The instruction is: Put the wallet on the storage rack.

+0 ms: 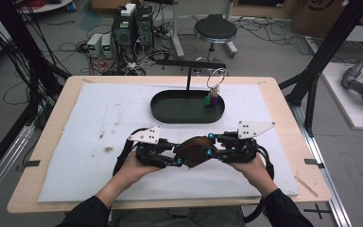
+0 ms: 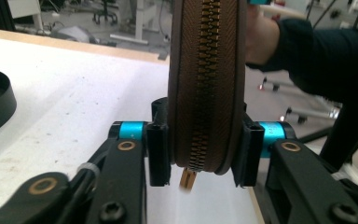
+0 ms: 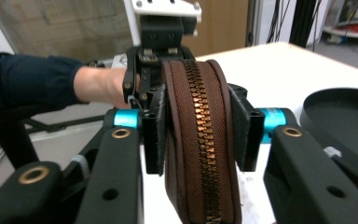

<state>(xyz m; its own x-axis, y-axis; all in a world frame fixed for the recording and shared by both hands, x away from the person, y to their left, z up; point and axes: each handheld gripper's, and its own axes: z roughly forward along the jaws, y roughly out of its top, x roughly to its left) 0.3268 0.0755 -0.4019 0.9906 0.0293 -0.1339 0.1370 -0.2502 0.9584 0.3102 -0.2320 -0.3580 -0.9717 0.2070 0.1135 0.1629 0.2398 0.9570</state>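
Both grippers are on one brown zip pouch [image 1: 194,150], held up on edge over the white mat [image 1: 85,137] at the near middle of the bench [image 1: 52,118]. The left gripper [image 2: 205,151] has its jaws pressed tight on the pouch's two flat sides, brass zipper [image 2: 205,70] facing the camera (its pull hangs just below). The right gripper [image 3: 198,135] pinches the opposite end the same way. Behind them sits a black oval tray [image 1: 187,107].
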